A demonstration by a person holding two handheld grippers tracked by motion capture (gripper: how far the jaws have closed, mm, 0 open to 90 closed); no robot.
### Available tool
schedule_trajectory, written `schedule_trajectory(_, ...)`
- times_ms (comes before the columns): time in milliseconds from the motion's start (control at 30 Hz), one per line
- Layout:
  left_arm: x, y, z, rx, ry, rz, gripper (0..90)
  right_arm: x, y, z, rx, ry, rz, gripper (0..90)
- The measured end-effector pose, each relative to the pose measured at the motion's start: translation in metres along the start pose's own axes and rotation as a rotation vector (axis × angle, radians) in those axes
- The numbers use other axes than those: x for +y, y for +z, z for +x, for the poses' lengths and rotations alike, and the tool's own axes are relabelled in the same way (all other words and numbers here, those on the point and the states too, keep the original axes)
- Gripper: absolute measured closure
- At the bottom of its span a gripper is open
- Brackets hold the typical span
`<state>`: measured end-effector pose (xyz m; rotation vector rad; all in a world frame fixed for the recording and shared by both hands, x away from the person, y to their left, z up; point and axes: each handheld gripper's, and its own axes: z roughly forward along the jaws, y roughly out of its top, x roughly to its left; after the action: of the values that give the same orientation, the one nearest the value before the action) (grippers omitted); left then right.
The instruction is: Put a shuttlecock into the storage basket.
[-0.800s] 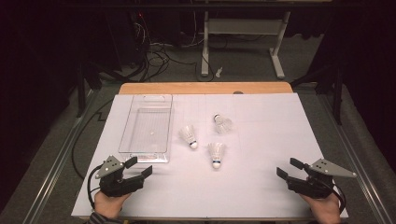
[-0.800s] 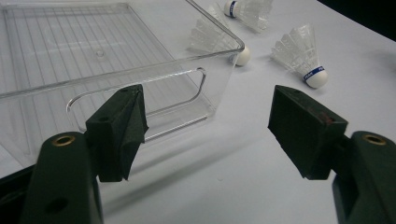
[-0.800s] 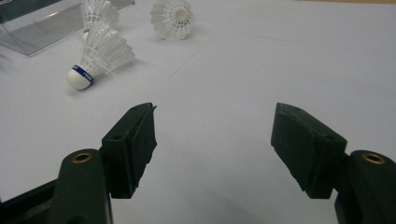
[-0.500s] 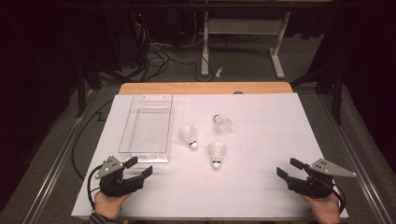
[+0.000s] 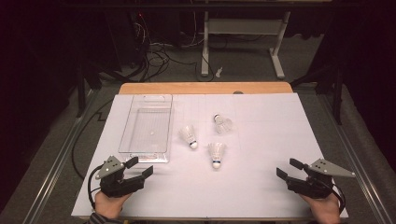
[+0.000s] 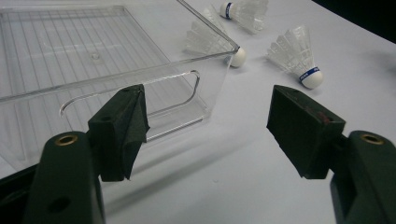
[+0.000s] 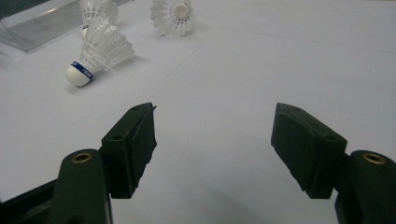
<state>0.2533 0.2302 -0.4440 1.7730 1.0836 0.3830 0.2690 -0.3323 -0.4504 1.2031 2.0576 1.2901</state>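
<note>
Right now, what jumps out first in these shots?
Three shuttlecocks lie mid-table on the white sheet: one beside the clear bin, one nearer the person, one farther back. The bin sits left of them with nothing in it. Both hand-held grippers, left and right, rest open at the near edge, apart from everything.

Dark room, cables on grey floor beyond table.
</note>
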Motion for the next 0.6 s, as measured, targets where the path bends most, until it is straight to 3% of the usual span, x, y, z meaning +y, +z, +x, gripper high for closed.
schedule_trajectory(600,0.0024,0.0011,-0.0067,-0.024,0.005,-0.009,30.2,-0.0004,0.0002,0.0003,0.000,-0.004,0.006,31.4)
